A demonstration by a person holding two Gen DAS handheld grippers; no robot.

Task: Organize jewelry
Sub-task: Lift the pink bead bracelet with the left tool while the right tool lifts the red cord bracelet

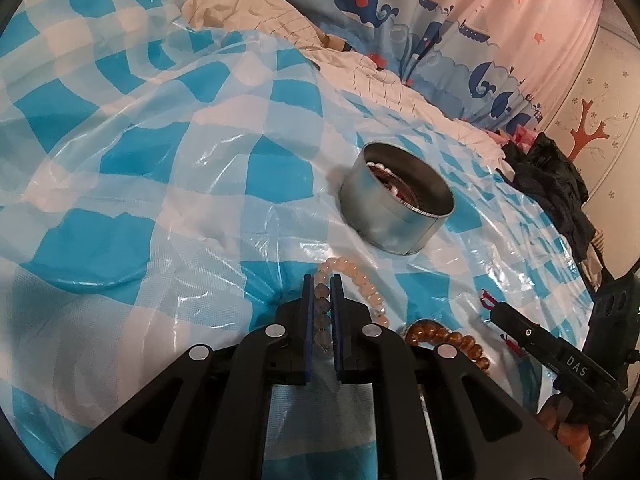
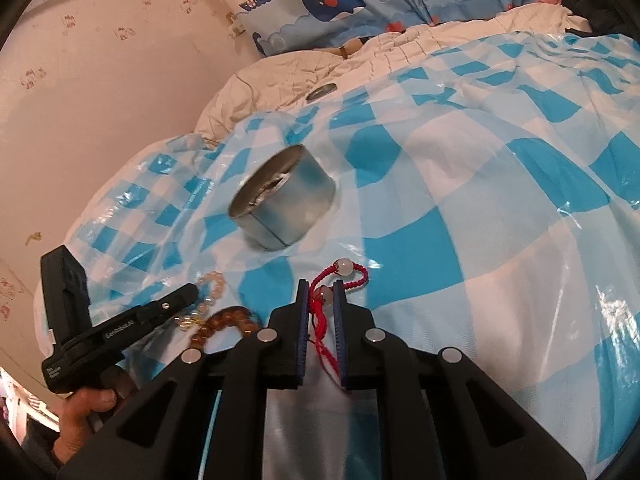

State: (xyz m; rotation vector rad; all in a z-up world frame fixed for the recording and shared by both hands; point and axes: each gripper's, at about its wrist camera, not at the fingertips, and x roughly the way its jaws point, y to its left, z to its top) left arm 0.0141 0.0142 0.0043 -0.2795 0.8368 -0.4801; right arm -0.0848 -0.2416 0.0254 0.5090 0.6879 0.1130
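A round metal tin (image 1: pixel 396 210) holding several pieces of jewelry sits on the blue-and-white checked plastic sheet (image 1: pixel 160 168). My left gripper (image 1: pixel 322 280) is shut on a pale pink bead bracelet (image 1: pixel 362 280), whose beads run between the blue pads. An amber bead bracelet (image 1: pixel 448 340) lies just to its right. In the right wrist view, my right gripper (image 2: pixel 323 285) is shut on a red cord bracelet (image 2: pixel 340 276) with pale beads, short of the tin (image 2: pixel 286 204). The left gripper (image 2: pixel 188 294) shows there at the left, over the pale beads (image 2: pixel 212 286) and amber bracelet (image 2: pixel 228 320).
The sheet covers a rumpled bed with white bedding (image 1: pixel 240 4) and a whale-print curtain (image 1: pixel 380 4) behind. Dark clothes (image 1: pixel 552 184) lie at the right edge. A hand (image 2: pixel 88 412) holds the left gripper. A small metal lid (image 2: pixel 320 92) rests far back.
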